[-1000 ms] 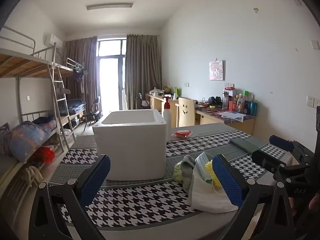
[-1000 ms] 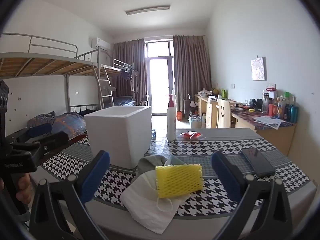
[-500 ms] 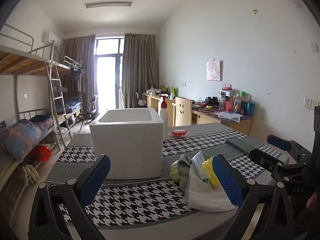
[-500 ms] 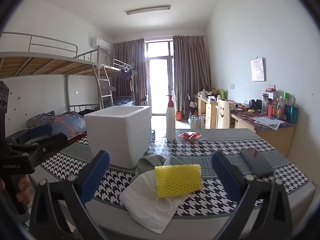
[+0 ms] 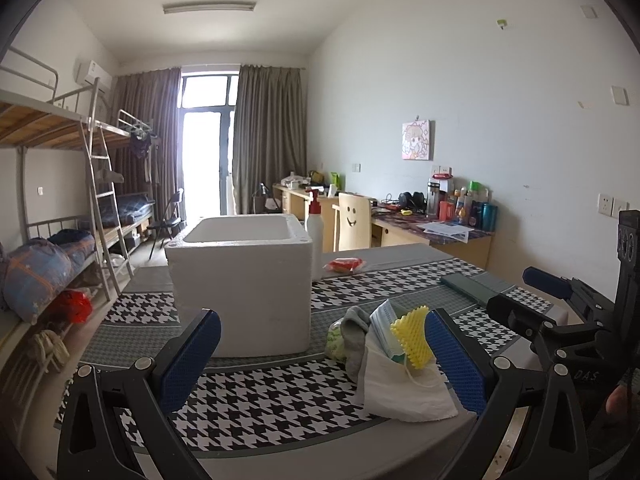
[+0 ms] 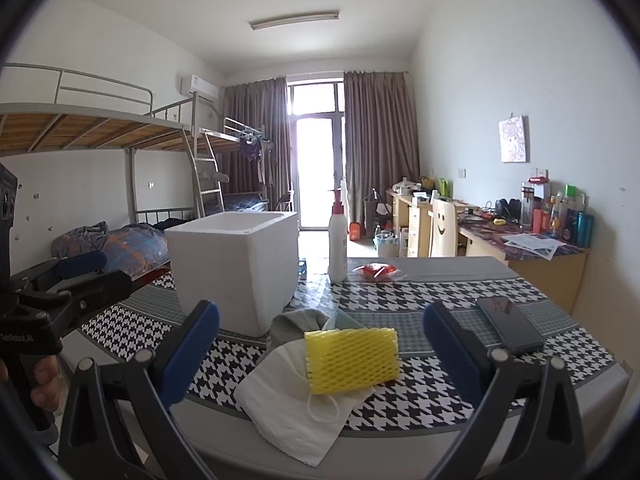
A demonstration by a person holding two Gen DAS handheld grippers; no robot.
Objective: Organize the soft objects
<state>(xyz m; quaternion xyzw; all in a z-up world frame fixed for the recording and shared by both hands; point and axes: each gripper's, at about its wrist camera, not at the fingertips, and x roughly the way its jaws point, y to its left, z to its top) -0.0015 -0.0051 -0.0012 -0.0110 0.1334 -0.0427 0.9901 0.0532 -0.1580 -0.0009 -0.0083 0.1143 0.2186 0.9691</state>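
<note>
Both grippers hang spread wide and empty at the table's near edge: the left gripper [image 5: 320, 356] faces the white foam box [image 5: 242, 280], the right gripper [image 6: 320, 354] frames the yellow foam net [image 6: 351, 360] lying on a white cloth [image 6: 288, 412] that overhangs the edge, with bare houndstooth tablecloth [image 6: 436, 292] beyond.

The white foam box [image 5: 244, 280] hides its own inside; a grey sock [image 6: 298, 324] lies half buried beneath the face mask [image 6: 280, 400].

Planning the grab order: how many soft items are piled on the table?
4 visible: yellow foam net on top, white cloth beneath, grey sock behind, blue mask tucked between. A greenish item may be a fifth.
</note>
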